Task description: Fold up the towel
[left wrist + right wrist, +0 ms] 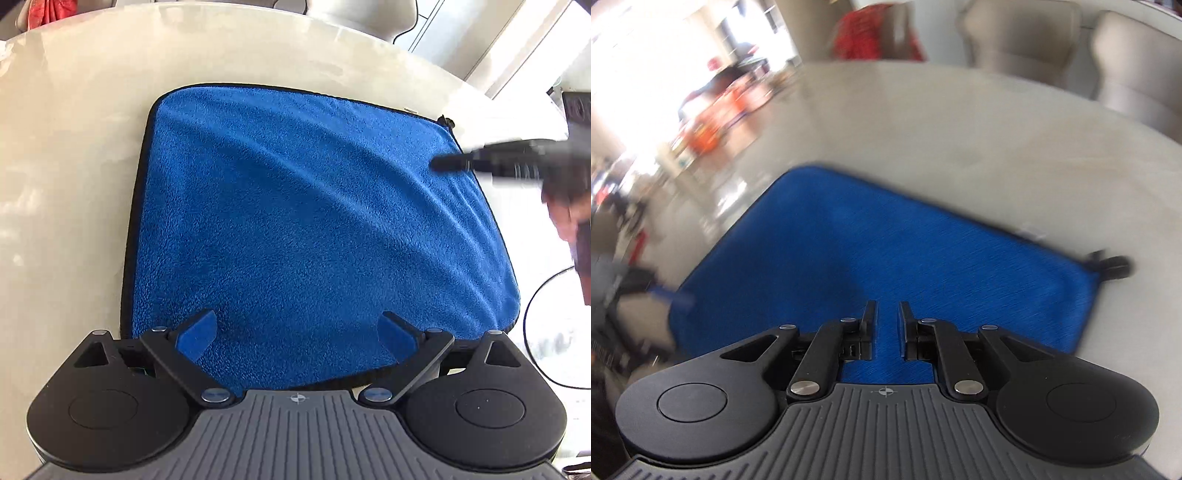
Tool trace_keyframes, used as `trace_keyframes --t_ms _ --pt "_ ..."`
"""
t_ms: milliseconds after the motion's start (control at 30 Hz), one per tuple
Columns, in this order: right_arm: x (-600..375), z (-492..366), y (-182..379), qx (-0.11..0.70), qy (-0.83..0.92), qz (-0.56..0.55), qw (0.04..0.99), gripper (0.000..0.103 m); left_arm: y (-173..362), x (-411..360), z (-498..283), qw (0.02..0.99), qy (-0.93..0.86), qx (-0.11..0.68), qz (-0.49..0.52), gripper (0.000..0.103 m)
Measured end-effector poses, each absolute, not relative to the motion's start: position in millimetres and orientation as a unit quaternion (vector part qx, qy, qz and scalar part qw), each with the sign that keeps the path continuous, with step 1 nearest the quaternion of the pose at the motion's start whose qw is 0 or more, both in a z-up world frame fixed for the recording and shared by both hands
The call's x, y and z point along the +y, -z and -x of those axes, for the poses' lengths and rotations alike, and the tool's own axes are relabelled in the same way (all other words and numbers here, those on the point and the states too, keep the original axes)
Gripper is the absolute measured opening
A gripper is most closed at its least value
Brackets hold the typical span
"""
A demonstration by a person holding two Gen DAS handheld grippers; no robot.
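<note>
The towel is a plush blue microfibre cloth with a nubbly pile and thin black edging, roughly square with rounded corners. It lies flat on a pale, glossy, rounded table, filling the centre of the left wrist view, with soft diagonal ripples running across it toward the right. A small black loop sticks out at its upper right corner.

The left gripper sits at the bottom of its view over the towel's near edge, tilted steeply down. Its jaws are released, spread wide, the blue-faced pads apart with nothing between them but the cloth below.

The right gripper points down over the towel in a motion-blurred view. Its black fingers are clenched to a narrow gap and grasp nothing; blue cloth shows through the slit. In the left wrist view it enters blurred from the right edge, tips over the towel's right side, with a hand behind it.

Beige chairs stand beyond the table at upper right, and a red cloth hangs at top centre.
</note>
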State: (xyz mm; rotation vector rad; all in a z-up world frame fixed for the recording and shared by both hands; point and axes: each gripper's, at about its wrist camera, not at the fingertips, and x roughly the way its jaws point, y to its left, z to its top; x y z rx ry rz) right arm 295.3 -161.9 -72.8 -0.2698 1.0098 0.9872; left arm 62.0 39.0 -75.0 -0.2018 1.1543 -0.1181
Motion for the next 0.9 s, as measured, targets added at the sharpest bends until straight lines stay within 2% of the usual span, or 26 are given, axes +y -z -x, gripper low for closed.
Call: trace_keyframes --t_ms 133,200,467,500,567,600,633,667,800,900 --pt "-170 -305 84 0.463 -0.422 0.134 0.768 0.005 77 22 -51 0.827 0.06 0.559 0.016 0.098" --pt "-179 -319 83 0.463 -0.412 0.122 0.775 0.0 77 23 -47 0.825 0.052 0.562 0.018 0.098" --pt "-198 -359 87 0.498 -0.399 0.052 0.768 0.0 71 43 -36 0.818 0.049 0.569 0.069 0.097" --pt "-195 -356 85 0.494 -0.403 0.049 0.769 0.011 69 47 -38 0.818 0.052 0.566 0.086 0.096" --pt "-186 -347 73 0.463 -0.428 0.044 0.775 0.015 66 52 -45 0.823 0.062 0.553 0.115 0.095" --pt "-182 -347 70 0.447 -0.429 0.048 0.783 0.022 64 52 -47 0.826 0.063 0.548 0.116 0.094" --pt "-180 -350 70 0.439 -0.415 0.057 0.795 0.033 60 50 -52 0.834 0.064 0.537 0.11 0.094" --pt "-178 -355 72 0.439 -0.401 0.066 0.801 0.037 59 49 -56 0.839 0.063 0.531 0.103 0.094" --pt "-181 -376 87 0.458 -0.383 0.082 0.798 0.037 71 46 -70 0.831 0.052 0.547 0.082 0.094" --pt "-189 -383 90 0.443 -0.367 0.101 0.812 0.03 72 43 -63 0.83 0.055 0.552 0.058 0.095"
